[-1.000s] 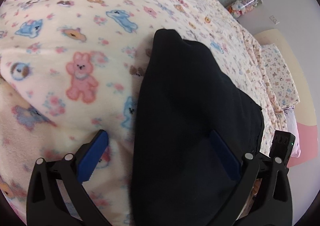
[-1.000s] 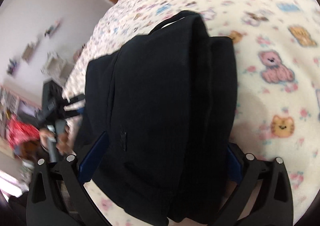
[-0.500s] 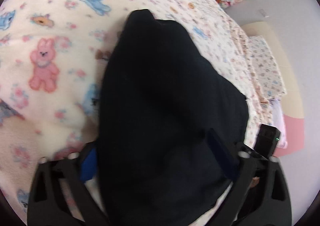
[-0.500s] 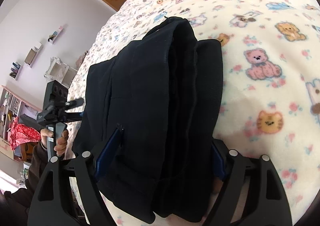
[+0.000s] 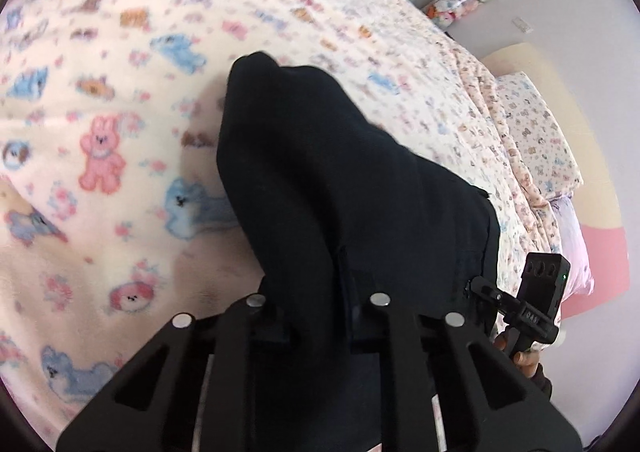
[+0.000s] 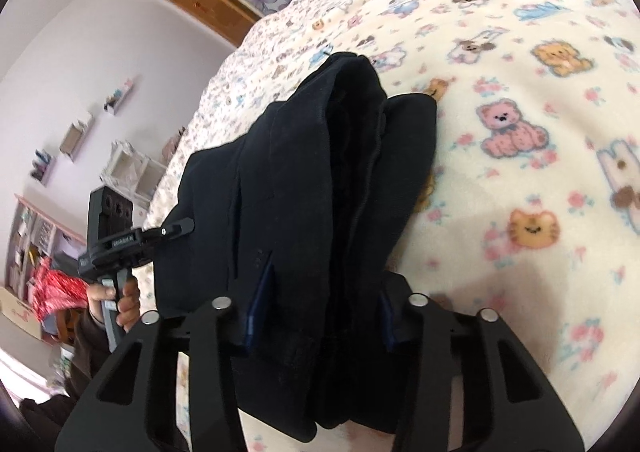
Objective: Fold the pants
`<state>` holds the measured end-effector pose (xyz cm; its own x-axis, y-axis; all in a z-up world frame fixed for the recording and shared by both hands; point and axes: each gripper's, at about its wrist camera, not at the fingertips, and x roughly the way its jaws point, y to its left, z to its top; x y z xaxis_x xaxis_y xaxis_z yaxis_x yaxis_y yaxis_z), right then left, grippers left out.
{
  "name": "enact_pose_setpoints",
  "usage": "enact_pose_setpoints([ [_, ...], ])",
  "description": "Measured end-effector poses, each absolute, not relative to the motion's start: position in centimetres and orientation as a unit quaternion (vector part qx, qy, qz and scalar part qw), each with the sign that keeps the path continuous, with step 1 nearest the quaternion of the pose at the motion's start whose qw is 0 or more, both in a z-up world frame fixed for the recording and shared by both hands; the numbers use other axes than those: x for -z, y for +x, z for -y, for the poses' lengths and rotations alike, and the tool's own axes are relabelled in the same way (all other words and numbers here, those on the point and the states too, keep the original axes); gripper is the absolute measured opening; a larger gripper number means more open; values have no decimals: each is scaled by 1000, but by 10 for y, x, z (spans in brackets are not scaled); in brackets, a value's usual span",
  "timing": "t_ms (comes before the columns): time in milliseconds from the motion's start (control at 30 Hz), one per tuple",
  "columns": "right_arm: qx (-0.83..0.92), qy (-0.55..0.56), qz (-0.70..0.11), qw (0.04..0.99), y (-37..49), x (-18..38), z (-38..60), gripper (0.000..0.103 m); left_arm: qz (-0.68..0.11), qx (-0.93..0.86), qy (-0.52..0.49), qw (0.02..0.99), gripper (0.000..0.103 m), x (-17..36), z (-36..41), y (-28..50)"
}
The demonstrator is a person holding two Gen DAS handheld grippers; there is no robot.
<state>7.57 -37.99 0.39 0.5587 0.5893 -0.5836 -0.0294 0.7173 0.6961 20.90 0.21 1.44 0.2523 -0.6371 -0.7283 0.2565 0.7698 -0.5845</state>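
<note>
Black pants (image 5: 340, 188) lie folded in layers on a cream animal-print blanket (image 5: 120, 132). My left gripper (image 5: 316, 316) is shut on the near edge of the pants; the cloth hides its pads. In the right wrist view the pants (image 6: 320, 180) show stacked folds, and my right gripper (image 6: 320, 308) is shut on their near edge, blue pads (image 6: 260, 292) pressed into the cloth. The left gripper also shows in the right wrist view (image 6: 120, 236), held by a hand at the pants' left side. The right gripper also shows in the left wrist view (image 5: 536, 300).
The bed's blanket (image 6: 520, 132) spreads right and far. A pillow (image 5: 536, 132) and pink headboard (image 5: 600, 252) lie at the right. Wall shelves (image 6: 80, 140) and a wooden door (image 6: 200, 4) stand beyond the bed's left edge.
Both grippers have closed from wide open onto the near edge of the pants. The left gripper slid in over the cloth.
</note>
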Motion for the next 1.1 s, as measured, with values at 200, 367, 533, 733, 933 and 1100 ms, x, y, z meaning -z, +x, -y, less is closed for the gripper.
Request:
enact_pose_setpoints([
  [200,-200,351,-410,818,69,-6,386,40,-504,319,-174,783,11,-44,2,199],
  [367,-213,367,-393,815,67,-16,393,37,-484,339,-177,787,11,-61,11,192],
  [533,-222,379,-369,819,68,-36,396,36,-465,356,-178,791,10,-79,26,190],
  [733,-213,396,-327,831,80,-60,417,36,-441,370,-197,793,10,-96,36,203],
  [933,-191,399,-294,847,105,-77,441,36,-405,372,-211,808,11,-103,62,232],
  [1100,-166,422,-280,846,120,-61,466,34,-402,357,-209,817,11,-80,92,260],
])
